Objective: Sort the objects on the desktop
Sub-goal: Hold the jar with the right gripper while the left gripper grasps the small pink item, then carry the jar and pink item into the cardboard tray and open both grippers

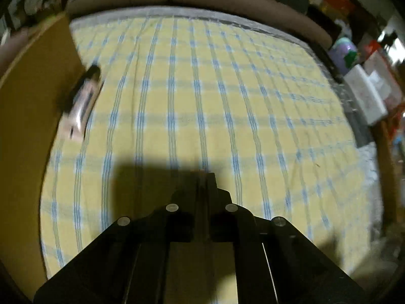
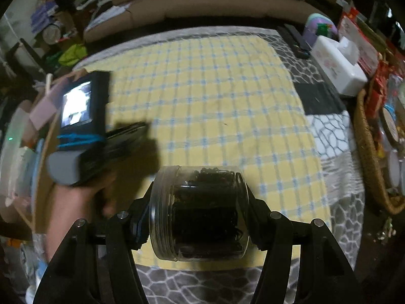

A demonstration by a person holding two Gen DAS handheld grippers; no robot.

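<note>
My right gripper [image 2: 200, 202] is shut on a clear plastic jar [image 2: 202, 217] full of small black clips. The jar lies sideways between the fingers, above the near edge of the yellow checked cloth [image 2: 215, 101]. My left gripper [image 1: 202, 177] is shut with nothing visible between its fingers, pointing down at the yellow checked cloth [image 1: 202, 88]. In the right wrist view a hand [image 2: 76, 197] holds the left gripper [image 2: 141, 128] at the left, over the edge of a cardboard box [image 2: 45, 152]. A blurred pale and black object [image 1: 81, 101] rests at the cardboard box's [image 1: 30, 101] rim.
A white tissue box [image 2: 339, 68] and dark remotes [image 2: 296, 40] lie at the far right. A wicker basket [image 2: 367, 164] with packets stands at the right edge. A brown sofa [image 2: 202, 5] runs behind the table. Clutter fills the far left.
</note>
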